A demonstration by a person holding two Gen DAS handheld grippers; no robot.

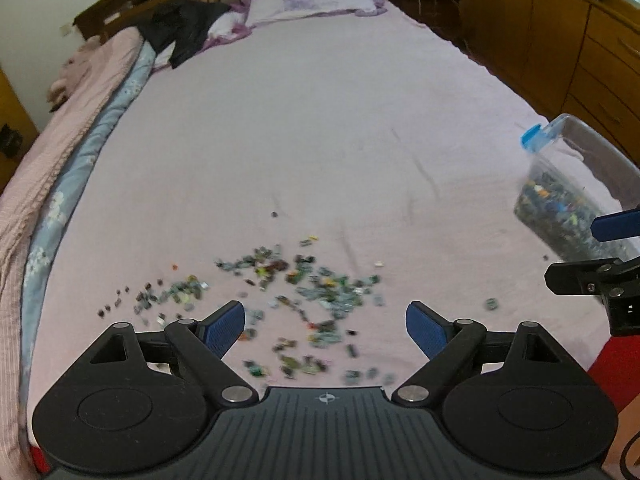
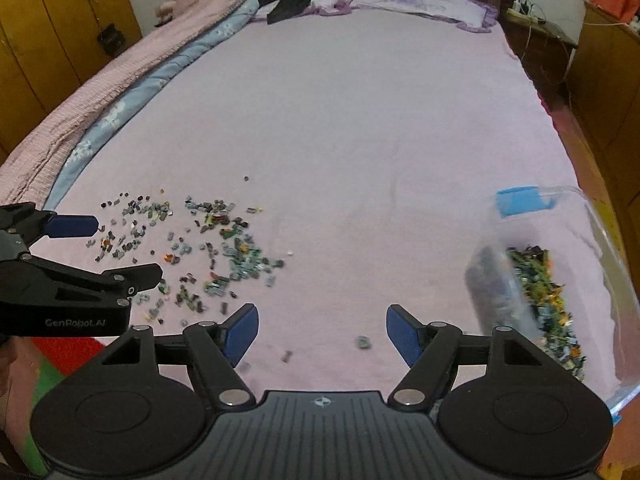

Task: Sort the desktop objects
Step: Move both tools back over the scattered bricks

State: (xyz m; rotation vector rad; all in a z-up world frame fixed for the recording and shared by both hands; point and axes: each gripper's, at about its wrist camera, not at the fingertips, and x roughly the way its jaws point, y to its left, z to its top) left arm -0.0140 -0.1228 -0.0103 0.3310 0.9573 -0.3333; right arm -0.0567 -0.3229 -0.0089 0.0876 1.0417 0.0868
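Left gripper (image 1: 325,326) and right gripper (image 2: 322,330): jaws wide apart, empty. Advice: pinch one small piece (image 1: 304,292) at a time, carry to clear box (image 2: 560,300).

bin (image 1: 576,184): 1 | claws: 2 | small pieces (image 1: 304,292): too many to count

Bed sheet (image 1: 320,128): matt lilac cloth, faintly creased. Storage box (image 1: 576,184): clear glossy plastic. Gripper pads (image 2: 242,332): blue, finely ribbed. Cabinets (image 1: 560,40): varnished wood.
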